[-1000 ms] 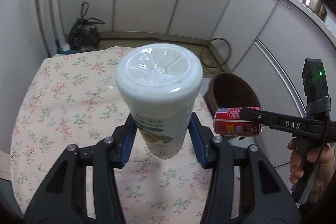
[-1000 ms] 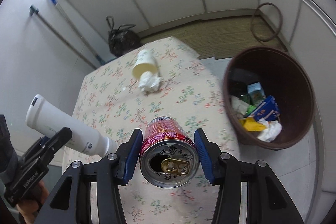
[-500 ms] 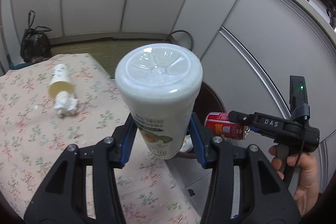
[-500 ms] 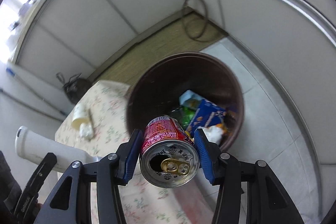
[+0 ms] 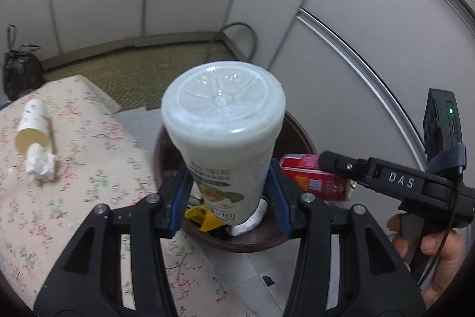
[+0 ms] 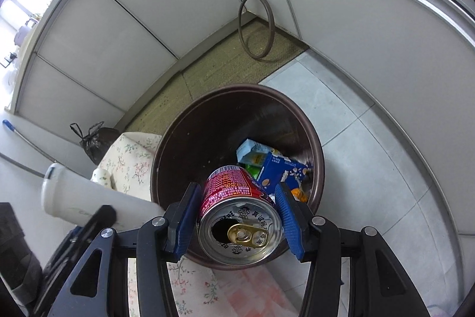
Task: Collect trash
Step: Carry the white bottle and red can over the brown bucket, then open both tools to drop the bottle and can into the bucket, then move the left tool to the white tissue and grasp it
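My left gripper [image 5: 227,183] is shut on a white plastic bottle [image 5: 222,121], base toward the camera, held over the near rim of the brown trash bin [image 5: 252,245]. My right gripper [image 6: 239,210] is shut on an opened red drink can [image 6: 237,216], directly above the bin's [image 6: 317,144] mouth. The bin holds blue cartons, wrappers and tissue. In the left wrist view the can [image 5: 311,177] hangs to the bottle's right. In the right wrist view the bottle [image 6: 89,198] lies at lower left. A tipped paper cup [image 5: 31,124] and crumpled tissue [image 5: 40,162] lie on the floral-cloth table [image 5: 74,198].
The bin stands on grey floor tiles against the table's corner. White cabinet fronts curve around behind. A woven mat [image 6: 225,61] and a brown hoop [image 6: 255,25] lie beyond the bin. A black bag [image 6: 92,138] sits on the floor behind the table.
Both grippers have swung from above the table to over the bin and dropped lower. The can has rolled slightly in the right gripper's view. Both grips have held.
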Tool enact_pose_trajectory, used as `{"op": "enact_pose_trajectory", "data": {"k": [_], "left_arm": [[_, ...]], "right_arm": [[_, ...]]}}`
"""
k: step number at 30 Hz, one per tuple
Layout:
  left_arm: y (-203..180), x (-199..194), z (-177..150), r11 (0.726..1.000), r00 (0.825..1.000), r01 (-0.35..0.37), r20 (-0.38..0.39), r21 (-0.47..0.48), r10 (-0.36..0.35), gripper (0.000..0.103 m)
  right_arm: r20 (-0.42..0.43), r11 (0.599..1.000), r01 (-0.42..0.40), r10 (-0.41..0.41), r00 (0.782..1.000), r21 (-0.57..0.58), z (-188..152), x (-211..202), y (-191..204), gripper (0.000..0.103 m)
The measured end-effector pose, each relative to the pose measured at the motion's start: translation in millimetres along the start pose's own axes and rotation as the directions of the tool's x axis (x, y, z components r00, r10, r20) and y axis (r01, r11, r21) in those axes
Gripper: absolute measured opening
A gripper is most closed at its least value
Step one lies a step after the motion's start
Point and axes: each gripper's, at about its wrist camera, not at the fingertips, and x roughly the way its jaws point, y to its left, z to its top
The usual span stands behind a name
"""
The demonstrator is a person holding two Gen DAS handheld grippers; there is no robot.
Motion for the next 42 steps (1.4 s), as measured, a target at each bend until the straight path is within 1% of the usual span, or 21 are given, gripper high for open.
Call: {"op": "enact_pose_trajectory", "data": {"k": [1,3,4,5,8,12,18,20,26,32,36,38,42], "left_arm": [[0,3,1,1.0,1.0,0.016,-0.01,-0.006,-0.016,0.052],[-1,0,3,1.0,1.0,0.004,0.007,-0.01,-0.004,0.056],[-1,-2,4,1.0,1.0,0.002,0.012,-0.008,-0.002,0.061],[-2,-5,5,1.0,1.0,-0.001,0.016,-0.004,0.001,0.063],[1,-17,5,1.0,1.0,-0.012,0.021,0.008,0.012,0.063],[6,-32,1,0.999,0.999,-0.032,0.027,0.023,0.031,0.064],[19,-55,-8,0.997,0.997,-0.069,0.045,0.033,0.068,0.071],[22,-64,-11,0.996,0.995,-0.085,0.052,0.039,0.083,0.075],[39,-92,-20,0.991,0.989,-0.129,0.077,0.039,0.126,0.082],[60,-119,-29,0.985,0.981,-0.17,0.093,0.019,0.168,0.085],[84,-133,-33,0.98,0.976,-0.199,0.09,-0.011,0.199,0.086],[99,-138,-36,0.976,0.972,-0.216,0.083,-0.035,0.218,0.086],[139,-144,-44,0.961,0.964,-0.249,0.068,-0.121,0.258,0.086]], "right_arm": [[0.011,1.0,-0.008,0.008,1.0,0.003,1,-2,-1,0.054],[0.032,1.0,-0.025,0.025,0.999,0.011,3,-7,-3,0.057],[0.044,0.999,-0.031,0.03,0.999,0.012,3,-11,-3,0.061],[0.058,0.999,-0.035,0.034,0.998,0.013,4,-15,-3,0.063],[0.08,0.999,-0.035,0.034,0.996,0.015,6,-23,-2,0.064],[0.088,0.999,-0.037,0.035,0.995,0.023,4,-31,2,0.066],[0.099,0.999,-0.037,0.036,0.994,0.006,0,-44,14,0.07],[0.106,0.999,-0.034,0.034,0.994,-0.006,-2,-49,19,0.071],[0.113,0.999,-0.023,0.027,0.993,-0.045,-10,-61,38,0.072],[0.107,0.997,-0.03,0.038,0.994,-0.077,-22,-65,60,0.072],[0.094,0.994,-0.038,0.048,0.994,-0.104,-31,-63,78,0.074],[0.089,0.992,-0.042,0.053,0.995,-0.12,-34,-61,87,0.074],[0.082,0.987,-0.04,0.053,0.995,-0.154,-41,-53,106,0.075]]}}
